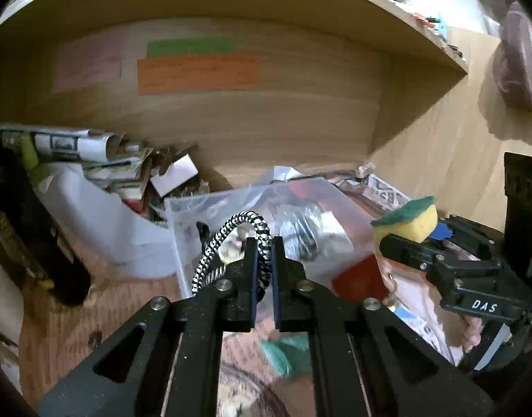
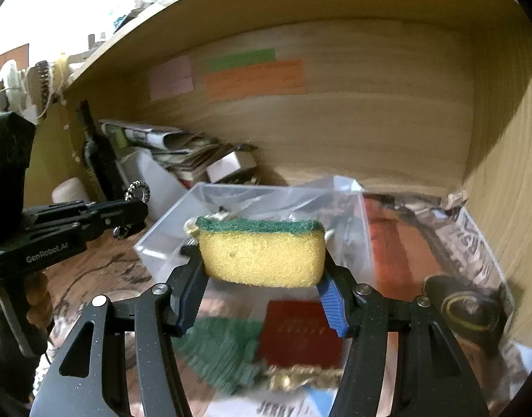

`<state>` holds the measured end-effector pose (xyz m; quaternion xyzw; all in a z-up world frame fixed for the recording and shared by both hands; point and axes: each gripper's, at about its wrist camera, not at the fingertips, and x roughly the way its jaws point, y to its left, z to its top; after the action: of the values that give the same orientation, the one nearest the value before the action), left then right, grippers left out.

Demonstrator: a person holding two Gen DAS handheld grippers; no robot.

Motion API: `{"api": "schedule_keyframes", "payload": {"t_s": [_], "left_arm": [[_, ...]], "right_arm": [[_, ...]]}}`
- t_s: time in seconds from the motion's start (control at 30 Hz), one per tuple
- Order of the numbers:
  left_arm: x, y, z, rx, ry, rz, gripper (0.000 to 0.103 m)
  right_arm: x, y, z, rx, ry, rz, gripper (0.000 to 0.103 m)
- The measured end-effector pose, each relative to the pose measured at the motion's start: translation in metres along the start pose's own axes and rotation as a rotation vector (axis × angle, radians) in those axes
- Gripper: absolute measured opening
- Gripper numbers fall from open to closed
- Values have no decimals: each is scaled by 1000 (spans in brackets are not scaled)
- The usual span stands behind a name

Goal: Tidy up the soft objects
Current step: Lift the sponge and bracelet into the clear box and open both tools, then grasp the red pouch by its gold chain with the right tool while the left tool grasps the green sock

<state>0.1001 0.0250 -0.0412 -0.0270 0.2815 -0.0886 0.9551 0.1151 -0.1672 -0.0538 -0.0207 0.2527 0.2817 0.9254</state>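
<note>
Above the clear plastic box [image 2: 168, 229], the right gripper [image 2: 262, 278] clamps the sponge [image 2: 262, 255] and the left gripper [image 1: 264, 253] pinches a braided cord [image 1: 231, 232], probably to sort them.

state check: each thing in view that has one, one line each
left tool: shut on braided cord, lifted
right tool: shut on sponge, green side up
clear plastic bag: crumpled, lying under the tools
green cloth: lying flat, untouched
red pad: lying flat

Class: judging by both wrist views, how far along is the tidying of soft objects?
Done: nothing visibly sorted. In hand: the left gripper pinches a braided cord; the right gripper holds a sponge. Left: a green cloth lies below.
</note>
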Motion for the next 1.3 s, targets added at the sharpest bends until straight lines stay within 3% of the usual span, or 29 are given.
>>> {"api": "schedule_keyframes", "payload": {"t_s": [0.2, 0.6, 0.67, 0.73, 0.83, 1.3], "left_arm": [[41, 4, 14, -14, 71, -20, 5], [107, 6, 1, -27, 249, -39, 6], [110, 4, -2, -20, 267, -39, 9], [112, 3, -4, -18, 281, -45, 20], [106, 2, -7, -13, 273, -43, 31], [35, -3, 6, -19, 113, -18, 60]], "right_arm": [[27, -13, 11, -13, 29, -33, 55], [77, -30, 2, -25, 173, -88, 55], [78, -30, 2, -31, 184, -85, 56], [77, -29, 2, -40, 183, -96, 64], [75, -27, 3, -52, 170, -114, 75], [26, -16, 16, -62, 46, -116, 84]]}}
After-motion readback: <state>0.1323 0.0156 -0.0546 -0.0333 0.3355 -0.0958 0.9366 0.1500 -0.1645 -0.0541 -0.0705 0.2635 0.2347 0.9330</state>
